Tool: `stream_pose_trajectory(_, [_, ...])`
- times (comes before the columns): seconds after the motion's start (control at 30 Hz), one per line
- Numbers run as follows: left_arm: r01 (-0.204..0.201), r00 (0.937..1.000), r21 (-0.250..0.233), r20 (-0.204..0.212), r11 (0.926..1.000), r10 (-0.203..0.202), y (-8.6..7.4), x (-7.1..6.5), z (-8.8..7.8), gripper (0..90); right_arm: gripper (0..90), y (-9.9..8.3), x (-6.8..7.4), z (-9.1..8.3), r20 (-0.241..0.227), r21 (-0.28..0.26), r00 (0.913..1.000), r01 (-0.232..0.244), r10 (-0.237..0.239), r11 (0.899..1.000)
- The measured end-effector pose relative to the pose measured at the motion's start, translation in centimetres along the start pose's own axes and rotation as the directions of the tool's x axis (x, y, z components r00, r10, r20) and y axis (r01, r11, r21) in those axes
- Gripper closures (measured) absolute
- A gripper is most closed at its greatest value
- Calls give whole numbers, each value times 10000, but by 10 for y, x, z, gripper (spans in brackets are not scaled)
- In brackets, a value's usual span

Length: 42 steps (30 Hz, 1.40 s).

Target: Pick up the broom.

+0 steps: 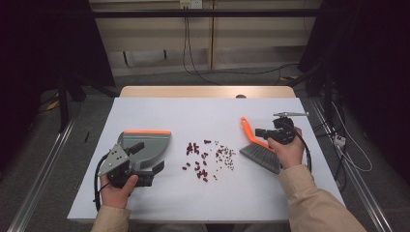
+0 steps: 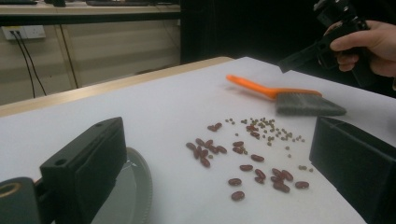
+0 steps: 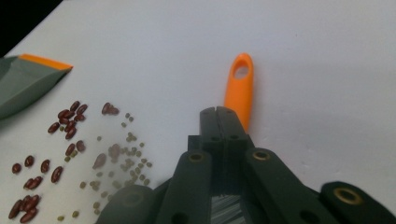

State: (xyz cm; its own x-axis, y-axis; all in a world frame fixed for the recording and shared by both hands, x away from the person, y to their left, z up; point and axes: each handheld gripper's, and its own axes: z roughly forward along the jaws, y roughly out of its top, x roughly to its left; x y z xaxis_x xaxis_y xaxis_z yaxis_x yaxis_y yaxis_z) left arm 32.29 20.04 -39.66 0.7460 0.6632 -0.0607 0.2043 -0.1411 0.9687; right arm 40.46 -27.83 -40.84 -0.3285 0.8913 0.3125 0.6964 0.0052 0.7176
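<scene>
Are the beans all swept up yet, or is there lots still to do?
Not yet. Done: the right gripper has shut on the brush, gripping its orange handle. In hand: the left gripper sits at the grey dustpan, its jaws standing wide apart. Left: every red bean and little green bean lies scattered on the white table between brush and dustpan; none has reached the pan.

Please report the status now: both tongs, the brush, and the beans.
Right tongs shut on the brush handle. Left tongs open at the dustpan, grip unclear. Beans scattered between dustpan and brush, nothing in the way.
</scene>
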Motion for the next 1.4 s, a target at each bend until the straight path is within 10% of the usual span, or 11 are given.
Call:
stream_pose_trajectory(0.1, [-7,10000,22,-27,10000,7,-1,2,-1,38,899,-6,-10,7,163,-192,9995,263,-260,9995])
stream_pose_trajectory(0.17, [95,9999,63,-68,9999,-94,-3,3,-1,38,687,-9,-12,15,-92,-181,9982,598,-599,9980])
stream_pose_trajectory(0.4, [82,10000,87,-12,9999,-82,-3,4,0,38,488,-15,-3,48,754,527,9767,1976,-2012,9789])
stream_pose_trajectory(0.63, [80,10000,172,-12,9998,-80,-4,5,0,38,473,-16,6,65,1247,1159,9607,2342,-2481,9653])
stream_pose_trajectory(1.1, [105,9999,235,60,9997,-106,-5,3,3,38,701,-7,0,72,1611,1181,9804,945,-1130,9885])
stream_pose_trajectory(1.4, [91,9996,46,276,9999,-92,0,-4,5,38,731,-3,-9,58,486,417,9983,-339,319,9986])
